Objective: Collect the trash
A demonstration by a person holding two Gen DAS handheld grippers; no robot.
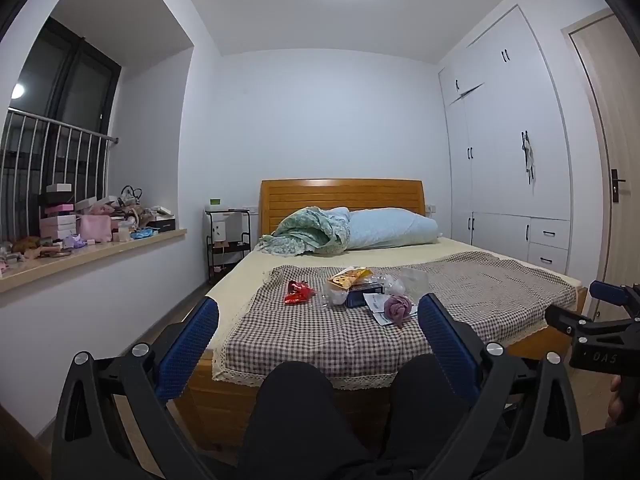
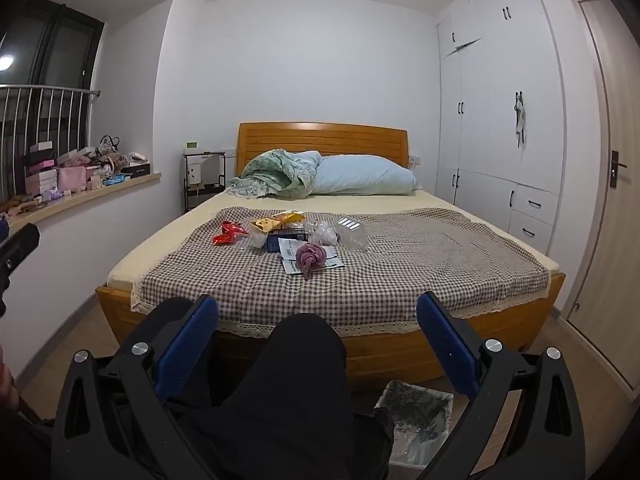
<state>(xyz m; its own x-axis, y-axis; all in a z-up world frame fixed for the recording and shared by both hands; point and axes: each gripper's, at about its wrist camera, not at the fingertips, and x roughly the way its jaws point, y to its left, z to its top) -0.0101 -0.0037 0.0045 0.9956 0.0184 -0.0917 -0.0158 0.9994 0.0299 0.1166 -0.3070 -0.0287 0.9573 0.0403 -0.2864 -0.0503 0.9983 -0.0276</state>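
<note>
Both grippers, left (image 1: 318, 312) and right (image 2: 316, 312), gaped wide and empty. Collection hadn't begun. Next probably meant reaching the wrappers (image 2: 280, 232) mid-bedspread (image 2: 440, 264).

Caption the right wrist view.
Open right gripper faces trash pile on checked bedspread; lined bin below.

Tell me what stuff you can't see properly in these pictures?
- Bin: right wrist view, partly behind the right gripper and a black-clad leg; hidden altogether in the left wrist view.
- Dark blue box: both views, print too small to read; the wrappers around it overlap.
- Windowsill clutter: left wrist view, too small and piled to sort.
- Right gripper: left wrist view, cut by the right edge.
</note>
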